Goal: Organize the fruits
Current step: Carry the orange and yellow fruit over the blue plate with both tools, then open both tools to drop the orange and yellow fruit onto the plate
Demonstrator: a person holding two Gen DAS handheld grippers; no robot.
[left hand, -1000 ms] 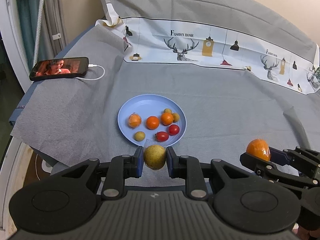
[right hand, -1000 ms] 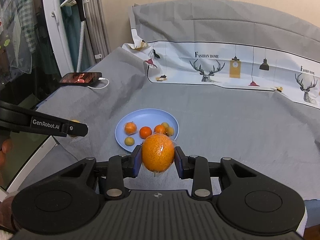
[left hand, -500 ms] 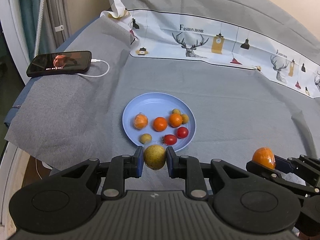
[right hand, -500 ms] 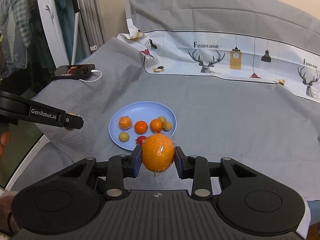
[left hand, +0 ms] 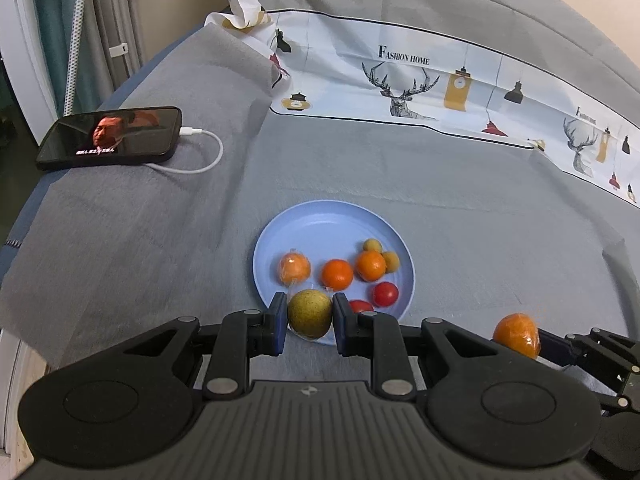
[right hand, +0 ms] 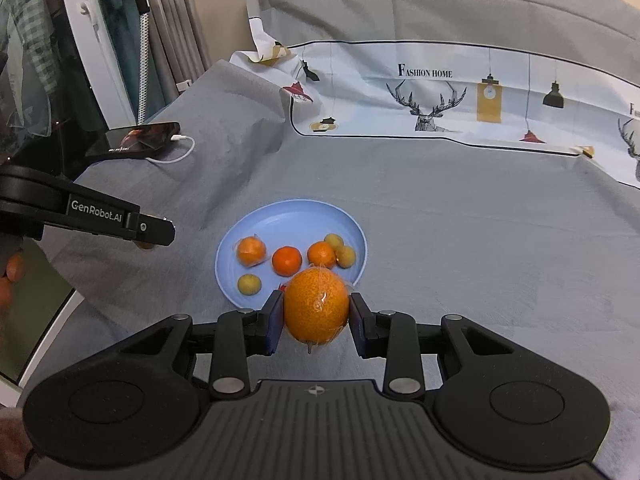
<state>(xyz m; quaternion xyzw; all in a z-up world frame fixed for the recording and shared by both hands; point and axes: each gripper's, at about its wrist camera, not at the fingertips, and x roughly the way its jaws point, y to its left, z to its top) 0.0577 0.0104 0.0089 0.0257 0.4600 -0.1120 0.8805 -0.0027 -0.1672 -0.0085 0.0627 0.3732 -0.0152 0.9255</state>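
Observation:
A light blue plate [left hand: 320, 220] lies on the grey cloth and holds several small fruits: oranges, red tomatoes and yellow-green ones. My left gripper [left hand: 310, 318] is shut on a yellow-green pear [left hand: 310, 313], held over the plate's near rim. My right gripper [right hand: 316, 310] is shut on a plastic-wrapped orange [right hand: 316, 306], held over the near edge of the plate [right hand: 288, 216]. The right gripper with its orange [left hand: 516, 334] shows at the lower right of the left wrist view. The left gripper's arm [right hand: 100, 220] shows at the left of the right wrist view.
A phone [left hand: 108, 138] with a lit screen and white cable [left hand: 200, 160] lies at the far left of the cloth. A white printed sheet with deer drawings [left hand: 420, 80] lies across the back. The table's left edge drops off near the phone.
Both grippers have moved forward toward the plate with their fruits held; the plate now sits closer and partly behind the held fruits.

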